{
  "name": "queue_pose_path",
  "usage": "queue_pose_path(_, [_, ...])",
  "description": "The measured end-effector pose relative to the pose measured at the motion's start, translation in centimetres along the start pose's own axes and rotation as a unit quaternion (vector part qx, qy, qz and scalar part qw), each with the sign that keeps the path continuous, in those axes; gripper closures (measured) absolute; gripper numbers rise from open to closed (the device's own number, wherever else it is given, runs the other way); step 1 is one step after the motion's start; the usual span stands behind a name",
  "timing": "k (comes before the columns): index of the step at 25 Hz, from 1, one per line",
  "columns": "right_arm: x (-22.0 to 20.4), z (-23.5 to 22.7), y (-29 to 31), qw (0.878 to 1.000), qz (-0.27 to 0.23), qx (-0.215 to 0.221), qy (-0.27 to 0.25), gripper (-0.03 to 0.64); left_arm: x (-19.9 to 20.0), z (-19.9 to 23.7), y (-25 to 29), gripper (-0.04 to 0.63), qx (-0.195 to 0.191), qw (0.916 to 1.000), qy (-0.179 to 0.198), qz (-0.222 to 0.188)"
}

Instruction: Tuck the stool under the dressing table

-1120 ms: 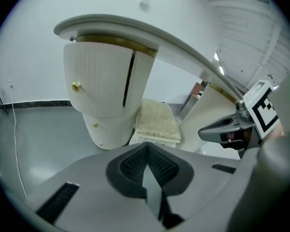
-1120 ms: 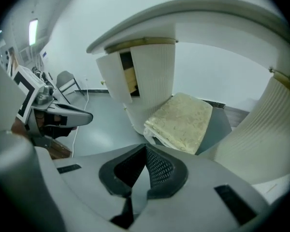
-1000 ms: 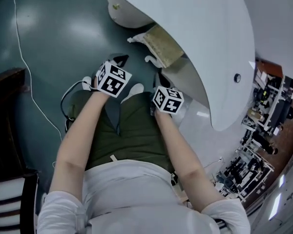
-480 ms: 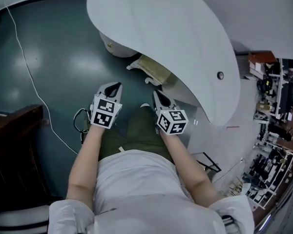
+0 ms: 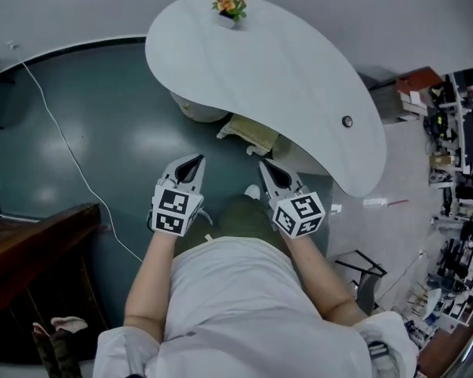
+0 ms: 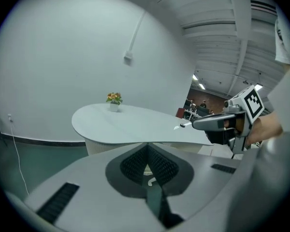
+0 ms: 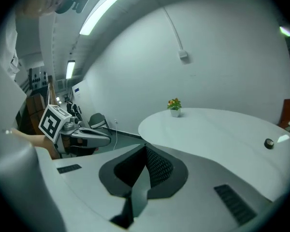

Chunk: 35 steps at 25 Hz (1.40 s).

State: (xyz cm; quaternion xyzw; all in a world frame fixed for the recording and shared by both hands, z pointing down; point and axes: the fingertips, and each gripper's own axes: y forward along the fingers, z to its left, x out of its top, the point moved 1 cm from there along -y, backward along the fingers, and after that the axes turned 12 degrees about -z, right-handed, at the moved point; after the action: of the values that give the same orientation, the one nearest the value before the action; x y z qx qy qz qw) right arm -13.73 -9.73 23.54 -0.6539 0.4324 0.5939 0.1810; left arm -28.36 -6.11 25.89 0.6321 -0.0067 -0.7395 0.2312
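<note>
1. Hovering nearest, by the body: left gripper (image 5: pixel 194 162) and right gripper (image 5: pixel 268 168), both pressed together, empty.
2. Just beyond: stool (image 5: pixel 249 131), partly under the surface (image 5: pixel 284 69) edge; tucking looks about done.
3. Far end: flowers (image 5: pixel 230 5).

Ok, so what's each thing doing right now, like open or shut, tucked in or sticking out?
left gripper, fingers shut, holding nothing.
right gripper, fingers shut, holding nothing.
stool, under the dressing table, part of its tan seat peeking out.
dressing table, standing, with the flower pot on top.
flower pot, upright near the table's far edge.
cable, lying loose on the floor.
</note>
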Motion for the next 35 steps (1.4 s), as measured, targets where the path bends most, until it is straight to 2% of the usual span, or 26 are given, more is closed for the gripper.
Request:
queue_pose_path(6, [6.7, 4.9, -2.4, 0.999, -0.034, 0.03, 0.002, 0.607, 7.5, -1.7, -5.4, 0.592, -0.011, 0.999, 0.014, -0.042])
queue_pose_path(11, [10.2, 7.1, -2.5, 0.997, -0.061, 0.052, -0.007, 0.607, 11.1, -1.7, -7.1, 0.592, -0.02, 0.997, 0.018, -0.073])
queue_pose_path(17, [12.6, 8.8, -2.8, 0.994, -0.082, 0.073, -0.02, 0.607, 14.7, -0.5, -8.5, 0.592, -0.001, 0.9934, 0.049, -0.104])
queue_pose_path(24, [14.6, 9.1, -3.0, 0.991, -0.107, 0.077, -0.034, 0.607, 17.1, 0.6, -10.0, 0.592, 0.017, 0.9901, 0.074, -0.118])
queue_pose_path(35, [15.4, 10.0, -3.4, 0.99, -0.121, 0.065, -0.039, 0.607, 18.0, 0.1, -11.2, 0.592, 0.023, 0.9882, 0.082, -0.128])
